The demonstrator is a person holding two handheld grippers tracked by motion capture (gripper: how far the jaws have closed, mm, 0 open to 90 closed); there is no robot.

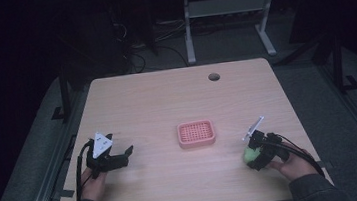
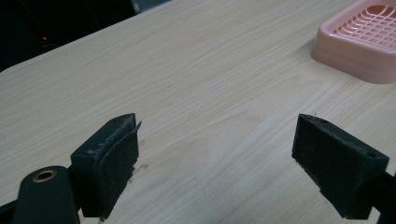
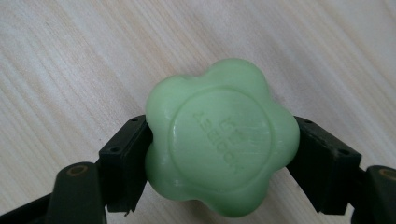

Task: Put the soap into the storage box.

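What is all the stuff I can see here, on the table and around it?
soap dish: one, pink, with a grid top, near the middle of the table.
soap: one, pale green, flower-shaped, clamped between the right gripper's jaws at the table's near right.
table: one, light wood, with a round hole near its far edge.
desk frame: one, grey legs, on the floor behind the table.
left gripper: one, black, jaws wide apart with nothing between them, near left of the table.
right gripper: one, black, closed on the soap.
hands: two, one on each gripper, coming in from the near edge.
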